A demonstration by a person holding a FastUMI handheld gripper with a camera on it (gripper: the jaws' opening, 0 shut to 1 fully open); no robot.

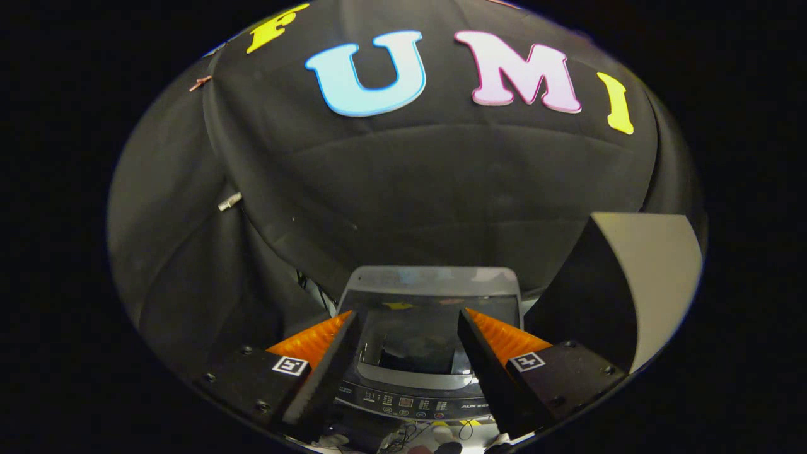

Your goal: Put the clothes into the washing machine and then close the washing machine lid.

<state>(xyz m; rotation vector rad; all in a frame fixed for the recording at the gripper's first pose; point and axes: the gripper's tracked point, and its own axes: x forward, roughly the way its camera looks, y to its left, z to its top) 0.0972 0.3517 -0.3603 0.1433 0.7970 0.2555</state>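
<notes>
Black cloth booth wall (403, 189) fills the background, draped and creased, with a seam running down its left part; a small metal clip or peg (229, 202) sticks out of that seam. To the right of the fingers stands a dark angled panel (586, 290) with a pale, cream-coloured face (656, 271) turned away to the right; can't tell what it belongs to.

Washing machine (429, 315) sits low, just ahead of the fingers and framed between them; top-loader, grey body; lid (435, 280) is raised and tilted back, so the tub opening (410, 353) is exposed; dark interior, can't tell whether any clothes are inside. Control panel (416, 400) runs along the near edge of the machine, below the opening, small buttons and a display on it.

Gripper (408, 325): fingers spread wide apart, nothing between them, touching nothing; each finger base carries a small square marker tag (290, 366). Some loose cables and pale clutter (410, 438) show below the control panel, too small to identify.
</notes>
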